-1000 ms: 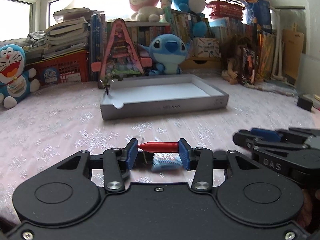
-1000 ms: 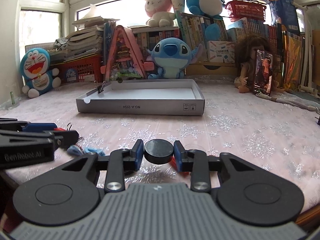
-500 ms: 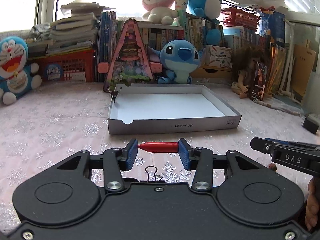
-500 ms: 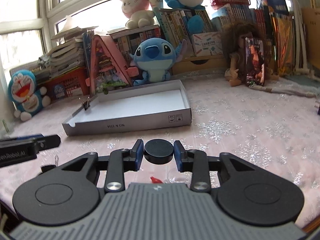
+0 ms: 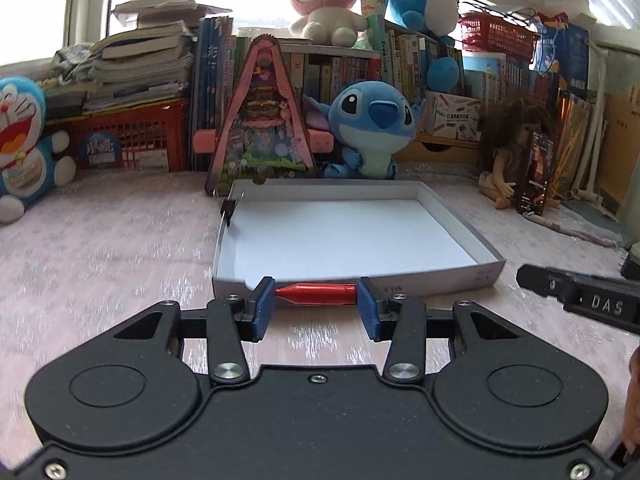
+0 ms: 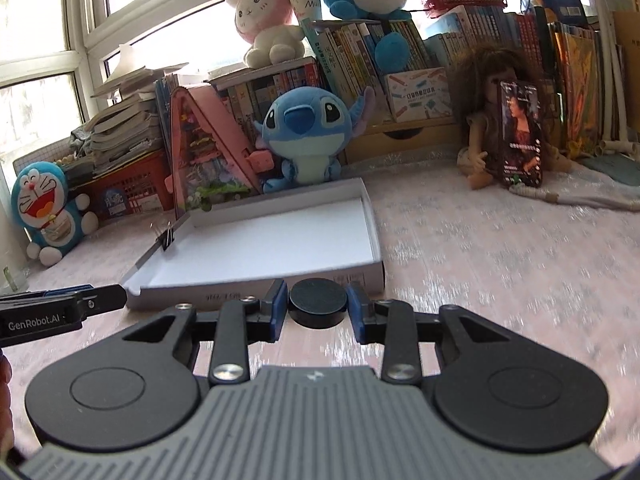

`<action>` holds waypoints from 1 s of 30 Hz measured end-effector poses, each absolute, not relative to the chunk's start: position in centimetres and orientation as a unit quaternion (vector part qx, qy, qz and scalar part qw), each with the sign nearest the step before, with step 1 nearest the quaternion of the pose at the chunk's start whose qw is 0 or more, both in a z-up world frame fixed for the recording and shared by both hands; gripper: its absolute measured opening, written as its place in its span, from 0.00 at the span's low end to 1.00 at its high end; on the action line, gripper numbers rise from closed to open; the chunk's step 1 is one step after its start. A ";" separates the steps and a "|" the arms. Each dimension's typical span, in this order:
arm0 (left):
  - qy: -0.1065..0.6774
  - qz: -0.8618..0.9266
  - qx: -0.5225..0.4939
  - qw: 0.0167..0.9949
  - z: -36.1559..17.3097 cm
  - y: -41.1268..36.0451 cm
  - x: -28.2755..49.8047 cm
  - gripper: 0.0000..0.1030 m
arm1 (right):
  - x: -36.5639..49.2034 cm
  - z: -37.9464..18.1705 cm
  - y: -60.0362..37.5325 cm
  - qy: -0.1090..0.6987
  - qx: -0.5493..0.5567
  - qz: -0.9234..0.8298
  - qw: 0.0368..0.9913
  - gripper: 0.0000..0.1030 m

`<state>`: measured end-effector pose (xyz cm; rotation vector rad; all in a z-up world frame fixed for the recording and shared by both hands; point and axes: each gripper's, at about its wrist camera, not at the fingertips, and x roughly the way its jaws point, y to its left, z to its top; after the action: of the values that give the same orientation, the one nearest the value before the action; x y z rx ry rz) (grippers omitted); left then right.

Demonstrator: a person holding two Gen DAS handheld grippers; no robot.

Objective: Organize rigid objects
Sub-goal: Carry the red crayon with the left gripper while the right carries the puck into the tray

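Lying on the pink snowflake-patterned cloth (image 5: 100,248) is one shallow white cardboard box lid (image 5: 456,216), one black binder clip (image 5: 229,210) pinched on its left wall. Two grippers hover just before its near wall: the left gripper (image 5: 316,306) pinches one red bullet-shaped plastic piece (image 5: 316,293) end to end, the right gripper (image 6: 318,306) pinches one black round puck (image 6: 318,300)
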<state>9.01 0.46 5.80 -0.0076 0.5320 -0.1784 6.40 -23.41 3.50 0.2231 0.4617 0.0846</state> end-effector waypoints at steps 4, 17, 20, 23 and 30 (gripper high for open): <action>0.271 -0.086 0.002 0.959 6.4 0.1 11.3 0.41 | 8.8 4.0 -23.4 0.231 0.110 0.046 0.966 0.36; 0.348 -0.078 -0.028 0.934 6.3 0.2 21.1 0.40 | 17.2 4.0 -22.3 0.297 0.089 0.066 0.948 0.36; 0.370 -0.072 -0.034 0.925 5.4 0.0 22.7 0.40 | 18.7 3.6 -21.7 0.314 0.083 0.067 0.943 0.36; 0.391 -0.066 -0.043 0.917 4.2 -0.2 24.1 0.40 | 20.1 2.9 -21.7 0.336 0.094 0.066 0.935 0.37; 0.407 -0.055 -0.031 0.911 2.5 -1.2 25.2 0.40 | 22.1 1.3 -21.5 0.369 0.097 0.054 0.923 0.37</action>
<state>25.21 -1.16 2.47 -0.0637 0.8395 -0.1131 22.12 -21.55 1.27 0.1991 0.7580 0.1114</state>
